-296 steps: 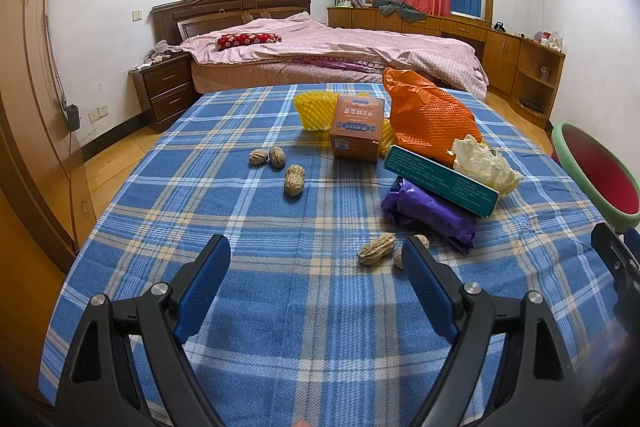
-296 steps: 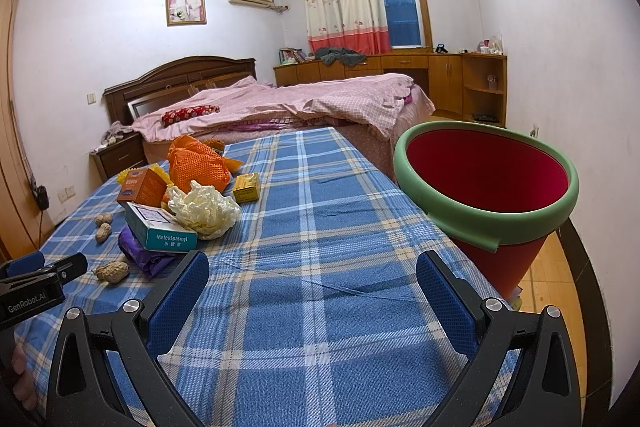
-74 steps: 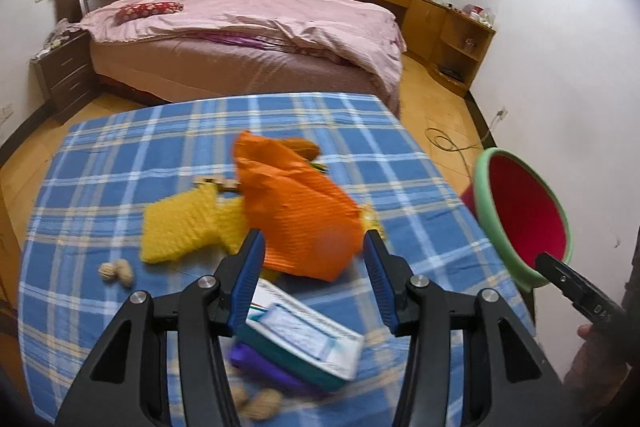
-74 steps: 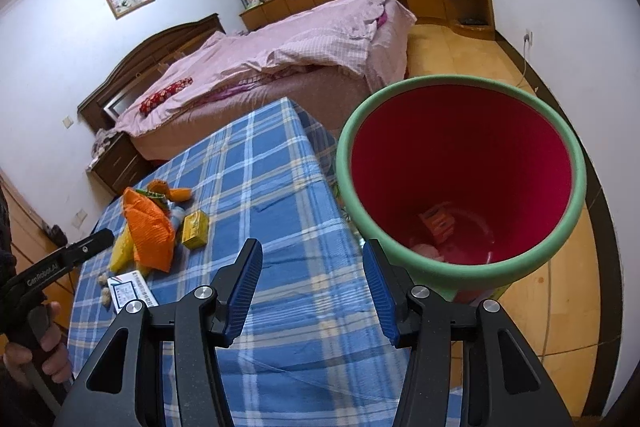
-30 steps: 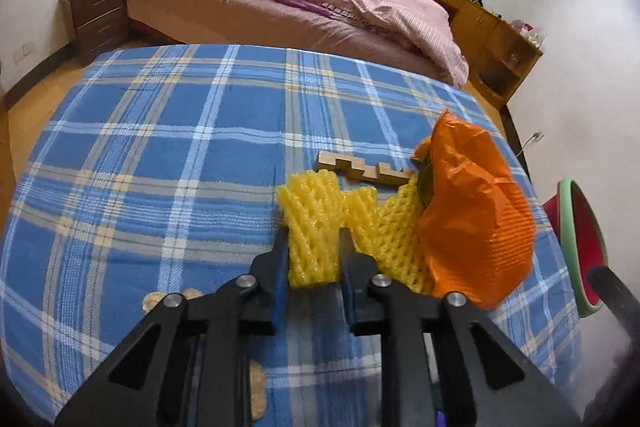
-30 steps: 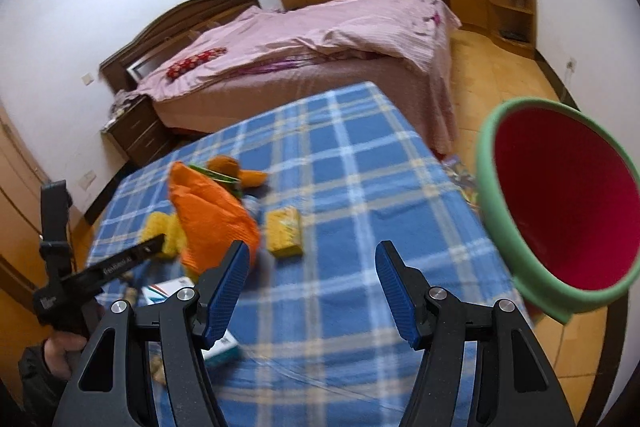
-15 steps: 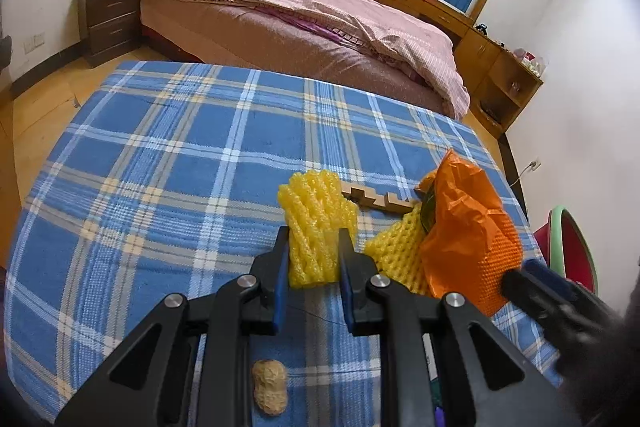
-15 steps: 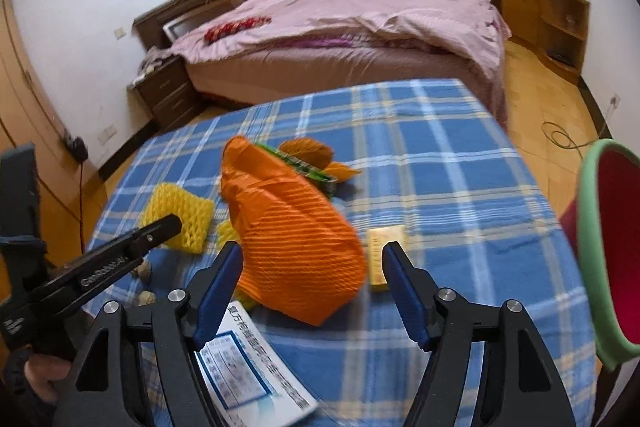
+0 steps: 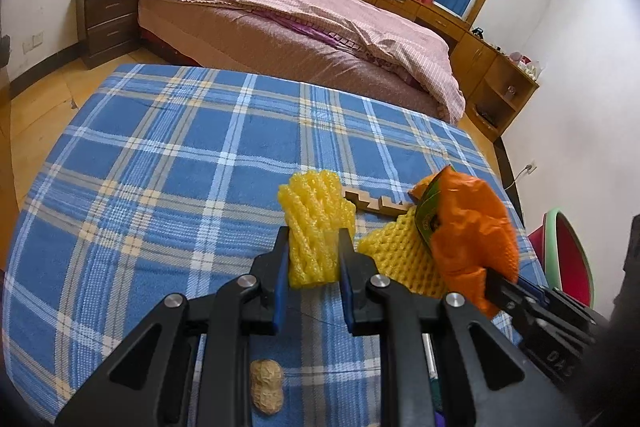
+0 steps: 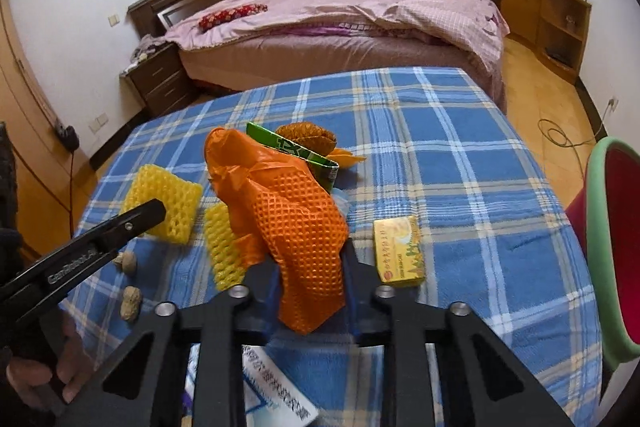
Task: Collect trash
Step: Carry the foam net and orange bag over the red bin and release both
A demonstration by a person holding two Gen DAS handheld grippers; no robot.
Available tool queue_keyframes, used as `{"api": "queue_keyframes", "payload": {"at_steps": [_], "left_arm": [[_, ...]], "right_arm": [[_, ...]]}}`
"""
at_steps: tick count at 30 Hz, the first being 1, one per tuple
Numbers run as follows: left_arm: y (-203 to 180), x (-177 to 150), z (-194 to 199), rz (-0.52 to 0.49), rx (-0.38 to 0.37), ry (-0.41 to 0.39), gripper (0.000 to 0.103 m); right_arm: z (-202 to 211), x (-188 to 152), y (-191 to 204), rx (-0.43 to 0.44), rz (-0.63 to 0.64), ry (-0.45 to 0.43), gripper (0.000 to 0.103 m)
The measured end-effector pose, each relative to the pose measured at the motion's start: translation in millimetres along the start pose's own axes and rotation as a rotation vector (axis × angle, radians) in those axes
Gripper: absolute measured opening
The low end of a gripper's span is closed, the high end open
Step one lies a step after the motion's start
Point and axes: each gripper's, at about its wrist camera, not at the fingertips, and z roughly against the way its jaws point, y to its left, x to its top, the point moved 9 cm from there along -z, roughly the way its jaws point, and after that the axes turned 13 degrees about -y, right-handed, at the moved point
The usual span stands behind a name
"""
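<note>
Left wrist view: left gripper (image 9: 313, 259) has jaws clamped on a yellow foam net (image 9: 316, 227), net standing up between the pads, lower end just above the table (image 9: 160, 163) w/ blue plaid cloth. Second yellow foam net (image 9: 396, 255) lies just to the right, touching an orange mesh bag (image 9: 468, 227). Wooden notched piece (image 9: 376, 203) lies behind both nets. One peanut (image 9: 266, 391) on the cloth below the gripper frame. Right wrist view: right gripper (image 10: 312, 267) jaws closing, orange mesh bag (image 10: 304, 227) between them, pads against its lower part. Yellow box (image 10: 399, 251) just right of the bag, flat on the cloth. Green packet (image 10: 292, 151) pokes out behind the bag. Red bin (image 10: 616, 247) w/ green rim stands off the table's right edge. Peanuts (image 10: 130, 281) at left, near the left gripper's arm. Printed box (image 10: 276, 387) partly hidden under the right gripper frame.
</note>
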Motion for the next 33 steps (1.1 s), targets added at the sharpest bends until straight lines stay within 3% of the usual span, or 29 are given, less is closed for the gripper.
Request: {"api": "queue_keyframes", "payload": {"at_steps": [14, 23, 33], "left_arm": [[-32.0, 13.6, 27.9, -0.039, -0.064, -0.063, 0.021], [-78.1, 10.0, 55.3, -0.064, -0.150, -0.056, 0.021], [-154.7, -5.1, 60.1, -0.146, -0.250, -0.002, 0.021]], "right_arm": [[80.5, 17.8, -28.3, 0.011, -0.060, -0.145, 0.022], [124.2, 14.1, -81.8, -0.065, -0.148, -0.201, 0.022], [160.1, 4.5, -156.7, -0.190, -0.241, -0.235, 0.022]]}}
